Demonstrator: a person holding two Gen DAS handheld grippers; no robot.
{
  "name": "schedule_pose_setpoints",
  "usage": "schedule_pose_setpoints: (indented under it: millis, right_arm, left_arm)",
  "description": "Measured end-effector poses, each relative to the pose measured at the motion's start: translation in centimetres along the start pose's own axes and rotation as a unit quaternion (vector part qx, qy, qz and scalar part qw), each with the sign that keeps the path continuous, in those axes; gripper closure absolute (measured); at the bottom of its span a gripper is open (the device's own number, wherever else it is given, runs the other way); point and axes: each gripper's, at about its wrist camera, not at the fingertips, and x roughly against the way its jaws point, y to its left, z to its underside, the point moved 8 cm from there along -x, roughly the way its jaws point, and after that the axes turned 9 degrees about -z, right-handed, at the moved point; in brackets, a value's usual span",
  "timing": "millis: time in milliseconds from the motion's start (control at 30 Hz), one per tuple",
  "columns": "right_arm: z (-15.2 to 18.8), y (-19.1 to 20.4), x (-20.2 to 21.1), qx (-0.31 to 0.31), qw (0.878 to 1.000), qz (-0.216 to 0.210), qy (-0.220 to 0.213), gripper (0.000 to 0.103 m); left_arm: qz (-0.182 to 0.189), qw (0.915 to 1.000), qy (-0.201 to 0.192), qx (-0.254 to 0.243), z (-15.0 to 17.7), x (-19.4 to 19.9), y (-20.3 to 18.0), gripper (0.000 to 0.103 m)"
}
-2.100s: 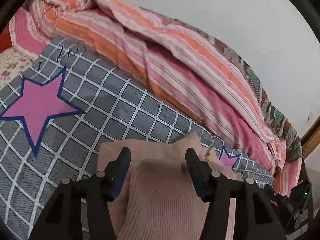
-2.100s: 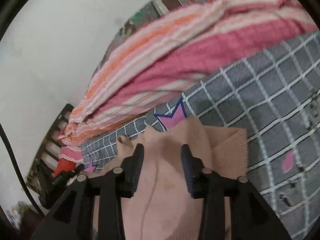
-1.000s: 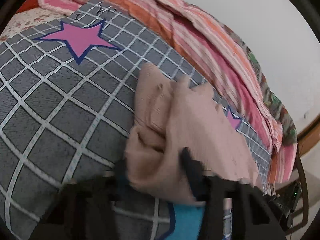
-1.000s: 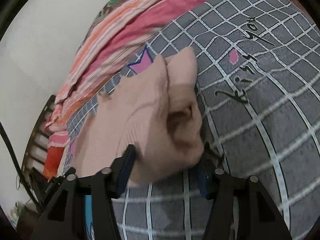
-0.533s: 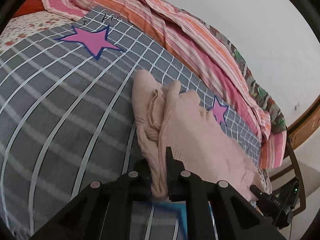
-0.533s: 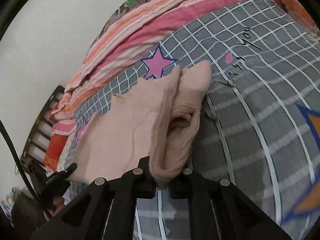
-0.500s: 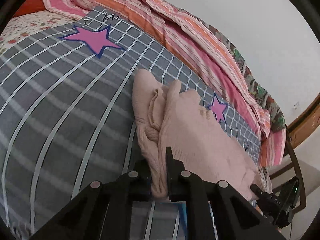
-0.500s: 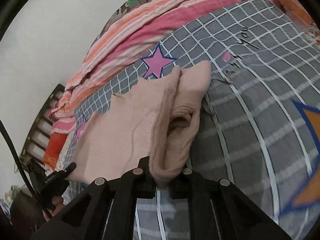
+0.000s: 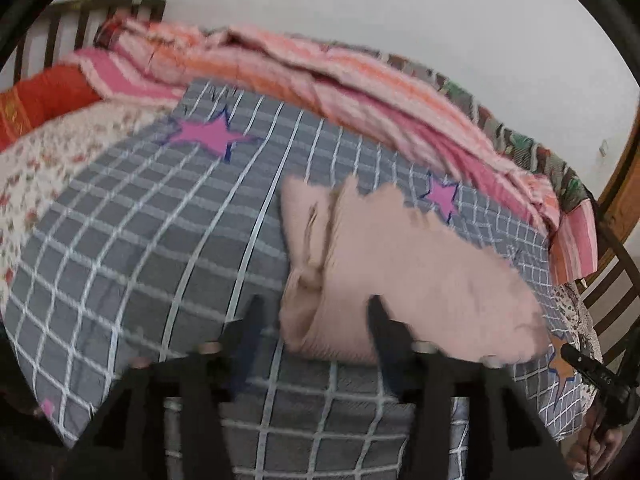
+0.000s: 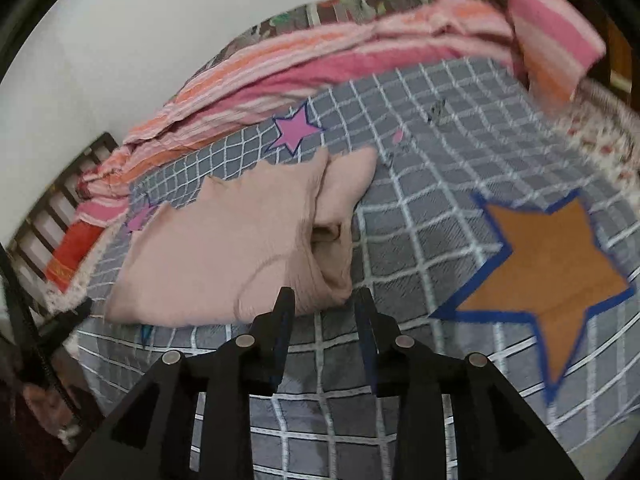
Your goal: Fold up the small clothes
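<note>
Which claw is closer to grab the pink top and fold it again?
Probably the left claw: the pink top lies between its opening jaws. The right claw, also opening, sits just short of the hem.

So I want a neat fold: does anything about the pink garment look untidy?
Yes. The pink knit garment lies folded on the grey checked blanket, but its end nearest the right gripper is bunched, with an inner layer sticking out beyond the top layer.
</note>
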Motion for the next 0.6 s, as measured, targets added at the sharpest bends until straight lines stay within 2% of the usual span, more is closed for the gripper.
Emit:
schedule_pose_setpoints:
  millis: [67, 133, 233, 300, 400, 500, 567, 600]
  right_arm:
    - [-1.1, 0.7, 0.4, 0.022, 1.0, 0.013, -0.017, 0.07]
    - [-2.4, 1.4, 0.3, 0.036, 0.999, 0.023, -0.029, 0.063]
    - [-4.5, 2.4, -1.2, 0.05, 0.997, 0.032, -0.042, 0.062]
    - [-6.0, 2.9, -3.0, 0.049, 0.997, 0.03, -0.044, 0.062]
    - [-8.0, 3.2, -6.2, 0.049, 0.998, 0.028, -0.033, 0.062]
    - [-10.5, 2.7, -9.9, 0.053, 0.997, 0.049, -0.024, 0.062]
    - [-11.4, 2.2, -12.0, 0.049, 0.997, 0.066, -0.011, 0.063]
    - [-11.7, 1.8, -13.1, 0.044, 0.997, 0.069, -0.004, 0.063]
  left_arm:
    - [-0.008, 0.9996, -0.021, -0.017, -1.4, 0.0, -1.0, 0.045]
    - [-0.013, 0.9991, -0.03, -0.025, -2.7, -0.7, -1.9, 0.045]
    - [-0.002, 0.9992, -0.031, -0.024, -4.5, -2.9, -3.5, 0.045]
    - [-0.004, 0.9992, -0.026, -0.029, -5.6, -4.8, -4.3, 0.045]
    - [-0.006, 0.9992, -0.016, -0.035, -7.4, -8.2, -5.7, 0.051]
    - [-0.016, 0.9984, -0.005, -0.055, -8.5, -11.8, -6.9, 0.051]
    - [-0.034, 0.9967, 0.011, -0.072, -8.6, -14.2, -7.3, 0.059]
    - [-0.043, 0.9957, 0.022, -0.079, -8.4, -15.5, -7.3, 0.07]
